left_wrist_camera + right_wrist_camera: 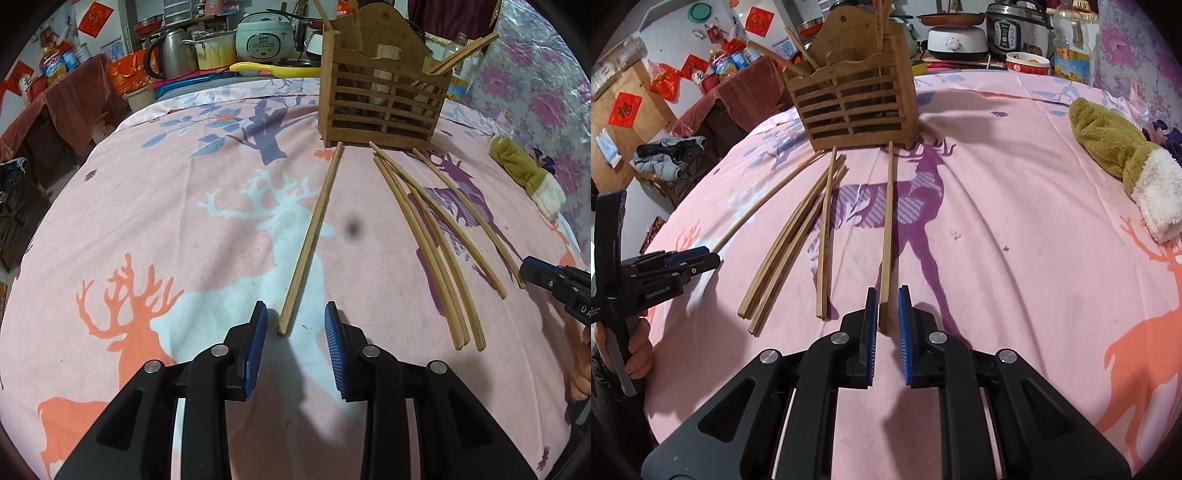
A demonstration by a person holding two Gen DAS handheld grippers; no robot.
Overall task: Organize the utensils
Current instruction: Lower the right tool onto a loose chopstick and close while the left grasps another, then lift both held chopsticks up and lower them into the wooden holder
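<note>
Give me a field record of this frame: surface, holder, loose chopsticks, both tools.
surface: pink deer-print cloth
holder: slatted wooden box, upright at far edge, some sticks already inside
loose chopsticks: one lone chopstick on the left; group of five fanned on the right
left tool: open, straddling near end of lone chopstick
right tool: narrow gap, pads flank rightmost chopstick, not pressing

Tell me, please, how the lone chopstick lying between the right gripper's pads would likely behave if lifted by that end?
The chopstick looks like thin, squared wood, so probably stiff and light, unlikely to roll. Held at its very end by the right gripper, it may pivot and droop. The soft sheet beneath could make pinching it harder.
</note>
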